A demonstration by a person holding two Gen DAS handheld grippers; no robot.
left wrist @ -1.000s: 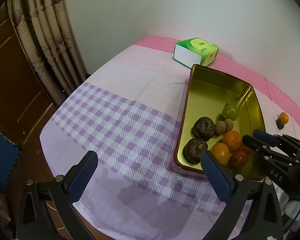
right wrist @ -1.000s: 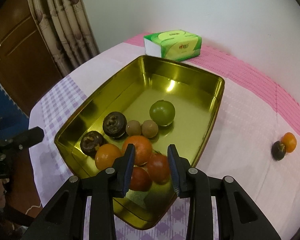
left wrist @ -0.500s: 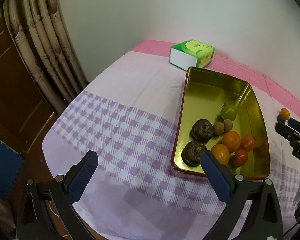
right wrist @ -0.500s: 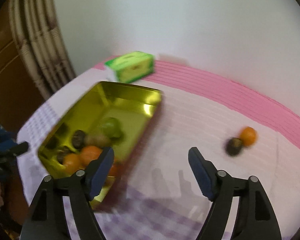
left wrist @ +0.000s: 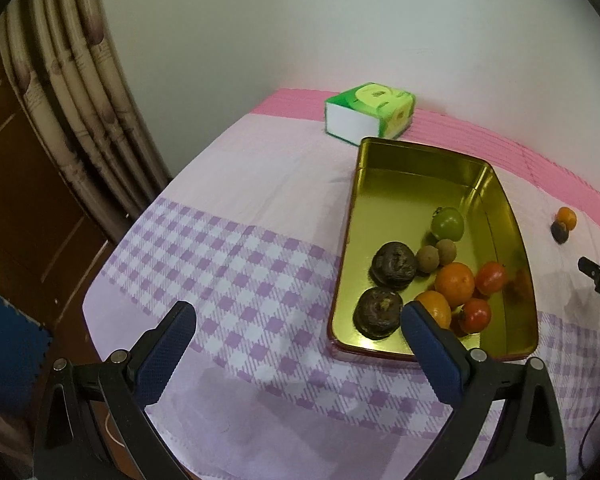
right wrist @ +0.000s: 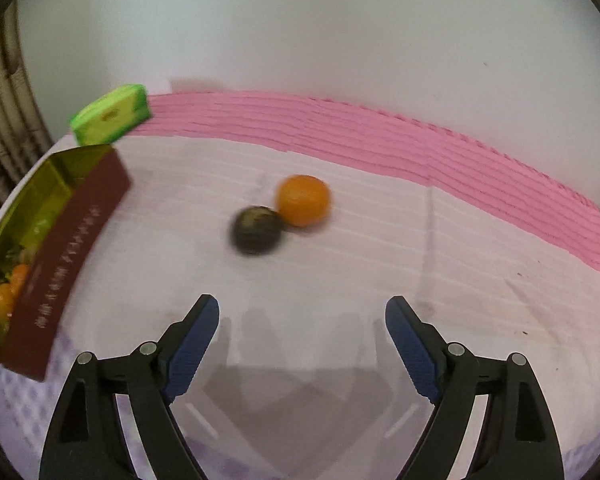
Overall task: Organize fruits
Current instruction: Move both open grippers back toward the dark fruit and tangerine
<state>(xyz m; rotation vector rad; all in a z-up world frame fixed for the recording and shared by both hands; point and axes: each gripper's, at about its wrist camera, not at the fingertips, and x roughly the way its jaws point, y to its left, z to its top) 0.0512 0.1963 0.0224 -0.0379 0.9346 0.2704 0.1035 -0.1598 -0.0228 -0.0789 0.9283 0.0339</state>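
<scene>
Both grippers, left [left wrist: 296,330] and right [right wrist: 302,322], have jaws apart; tin [right wrist: 66,264] lettering unreadable.

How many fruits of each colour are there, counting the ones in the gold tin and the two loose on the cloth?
Orange: 3
Red: 2
Green: 1
Small tan-brown: 2
Dark brown-black: 3
Total: 11

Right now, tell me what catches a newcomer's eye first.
The gold tin on the checked cloth, with fruit piled at its near end. Then two strays outside it: an orange touching a dark fruit, ahead of the open right hand-held gripper. A green tissue box sits behind the tin.
</scene>
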